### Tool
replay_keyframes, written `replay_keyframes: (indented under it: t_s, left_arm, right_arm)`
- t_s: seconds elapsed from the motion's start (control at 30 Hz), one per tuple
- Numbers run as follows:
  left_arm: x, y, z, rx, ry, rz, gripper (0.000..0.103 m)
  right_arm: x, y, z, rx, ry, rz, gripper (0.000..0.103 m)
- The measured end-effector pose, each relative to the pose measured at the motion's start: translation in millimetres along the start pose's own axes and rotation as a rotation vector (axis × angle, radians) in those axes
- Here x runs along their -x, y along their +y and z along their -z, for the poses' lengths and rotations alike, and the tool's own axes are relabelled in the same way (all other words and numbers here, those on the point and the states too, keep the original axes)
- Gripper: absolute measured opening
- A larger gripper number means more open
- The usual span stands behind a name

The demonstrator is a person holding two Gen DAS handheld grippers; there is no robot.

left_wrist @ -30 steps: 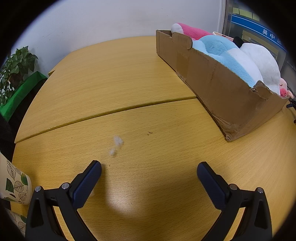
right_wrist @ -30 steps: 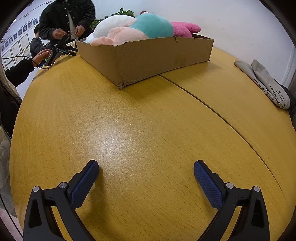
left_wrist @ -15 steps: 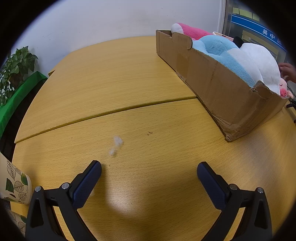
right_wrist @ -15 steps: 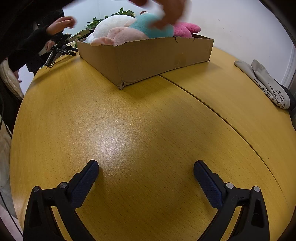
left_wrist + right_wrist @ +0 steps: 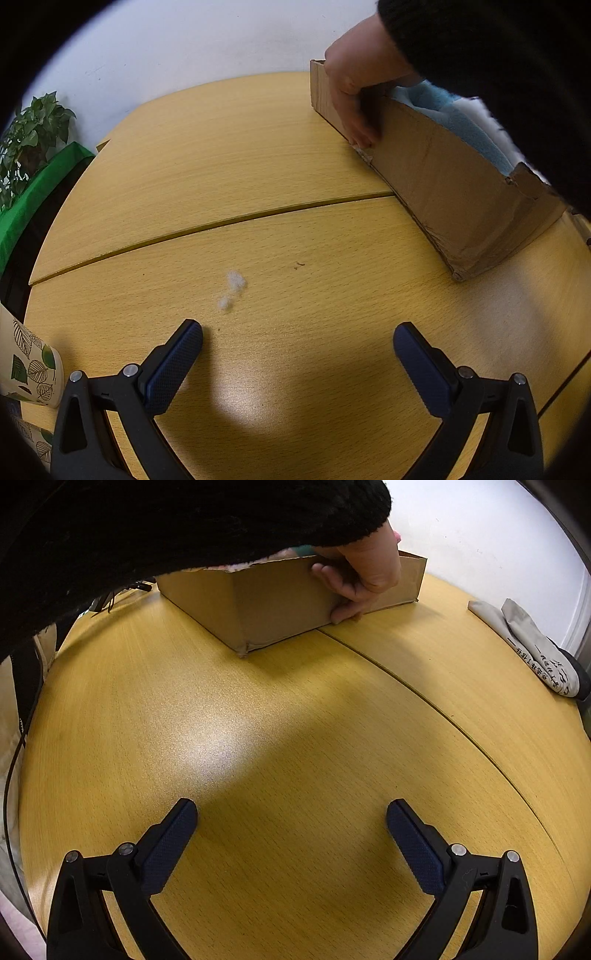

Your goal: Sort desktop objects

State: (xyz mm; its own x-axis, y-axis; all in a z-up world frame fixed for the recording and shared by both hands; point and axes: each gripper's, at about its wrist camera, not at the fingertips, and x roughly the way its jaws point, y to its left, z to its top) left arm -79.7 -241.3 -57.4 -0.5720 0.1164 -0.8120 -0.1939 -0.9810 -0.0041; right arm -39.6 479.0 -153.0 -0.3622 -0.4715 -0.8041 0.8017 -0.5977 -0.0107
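Both pairs of fingers, on my left gripper [image 5: 297, 334] and right gripper [image 5: 291, 812], stand wide apart and hold nothing above the yellow counter [image 5: 295, 738]. At the upper right of the left view, a bare hand [image 5: 351, 92] grips the cardboard box [image 5: 461, 192] with a blue plush [image 5: 458, 118] inside. White fluff [image 5: 232, 290] lies just beyond my left fingers.

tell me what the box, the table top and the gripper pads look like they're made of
Box: plain brown cardboard, matte, with torn, frayed edges at the rim and corner.
Table top: probably wood-grain laminate; the fine printed-looking grain and soft glare suggest a satin finish.
Left gripper pads: dark blue and finely dimpled, likely rubber or textured plastic.
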Motion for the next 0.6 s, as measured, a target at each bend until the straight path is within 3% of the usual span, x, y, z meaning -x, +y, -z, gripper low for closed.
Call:
replay_keyframes:
  t_s: [0.6]
  left_arm:
    - [7.0,-6.4,3.9,-0.001,0.0,0.0,0.103]
  right_arm:
    - [0.6,-1.4,2.5,0.003,0.0,-0.001,0.103]
